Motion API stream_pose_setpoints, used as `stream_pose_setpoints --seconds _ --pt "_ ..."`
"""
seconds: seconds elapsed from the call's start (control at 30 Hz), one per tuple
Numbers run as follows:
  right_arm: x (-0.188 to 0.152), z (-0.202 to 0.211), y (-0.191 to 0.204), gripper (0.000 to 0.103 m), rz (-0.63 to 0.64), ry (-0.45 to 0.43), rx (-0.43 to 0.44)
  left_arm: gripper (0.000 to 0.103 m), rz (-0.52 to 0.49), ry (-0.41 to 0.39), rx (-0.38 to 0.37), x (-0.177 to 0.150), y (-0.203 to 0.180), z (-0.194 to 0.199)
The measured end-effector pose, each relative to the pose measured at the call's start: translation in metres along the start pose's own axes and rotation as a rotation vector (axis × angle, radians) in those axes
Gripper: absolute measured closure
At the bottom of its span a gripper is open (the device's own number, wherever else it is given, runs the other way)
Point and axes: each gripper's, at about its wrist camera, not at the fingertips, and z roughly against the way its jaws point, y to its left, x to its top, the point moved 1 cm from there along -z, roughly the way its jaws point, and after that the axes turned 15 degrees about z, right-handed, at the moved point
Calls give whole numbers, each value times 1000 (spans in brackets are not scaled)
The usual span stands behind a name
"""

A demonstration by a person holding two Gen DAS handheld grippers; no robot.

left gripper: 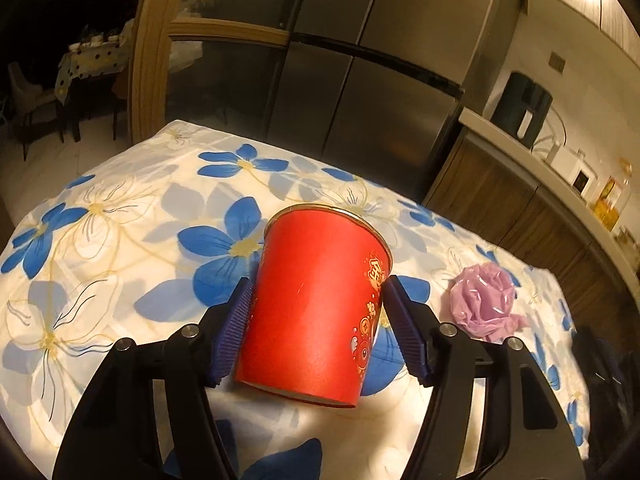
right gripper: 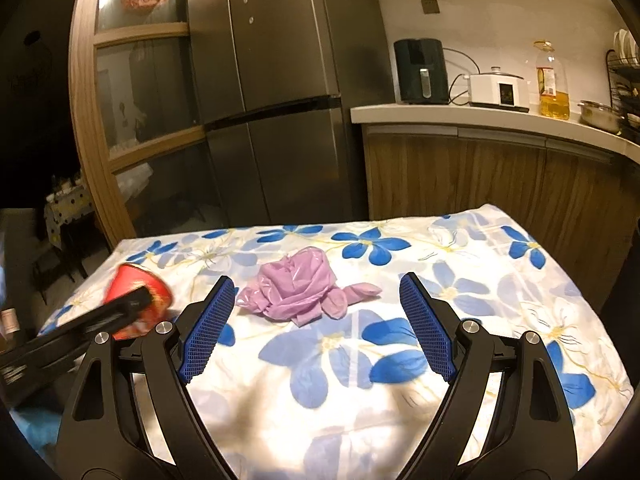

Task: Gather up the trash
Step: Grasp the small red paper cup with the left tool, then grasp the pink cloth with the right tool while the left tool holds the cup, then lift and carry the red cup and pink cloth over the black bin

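Red paper cup point(left gripper: 316, 312) tilted on floral tablecloth point(left gripper: 120, 220), near-left | left gripper point(left gripper: 316, 332) pads touching both sides, grasp step | right gripper point(right gripper: 316, 328) wide open, empty | next: crumpled purple plastic bag point(right gripper: 300, 288) just beyond it

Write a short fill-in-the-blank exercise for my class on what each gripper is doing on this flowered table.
1. The left gripper has its jaws around a ____ paper cup.
2. The right gripper has its jaws ____.
3. The crumpled plastic bag ahead of the right gripper is ____ in colour.
4. The tablecloth shows ____ flowers.

Missing words: red; open; pink; blue
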Motion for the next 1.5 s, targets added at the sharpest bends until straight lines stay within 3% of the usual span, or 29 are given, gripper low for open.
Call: stream_pose_setpoints --seconds 0.2,0.4,0.7,0.8,0.93,1.17,1.5 --pt "7 -42 0 20 -27 71 10 39 7 -82 -8 0 5 21" --pt "11 -81 8 31 -13 156 11 38 -19 -131 -20 0 0 29" --pt "5 -110 16 72 9 263 16 38 -12 -124 -32 1 3 26" --pt "7 -107 19 87 29 247 22 38 -12 -119 -33 1 4 26" --pt "11 -96 23 95 48 203 27 38 -11 -120 -33 1 4 26" --pt "19 -52 16 98 75 118 31 38 -36 -130 -41 -1 -1 31" --pt "11 27 -14 98 65 36 21 38 -119 -127 -110 -16 -36 62"
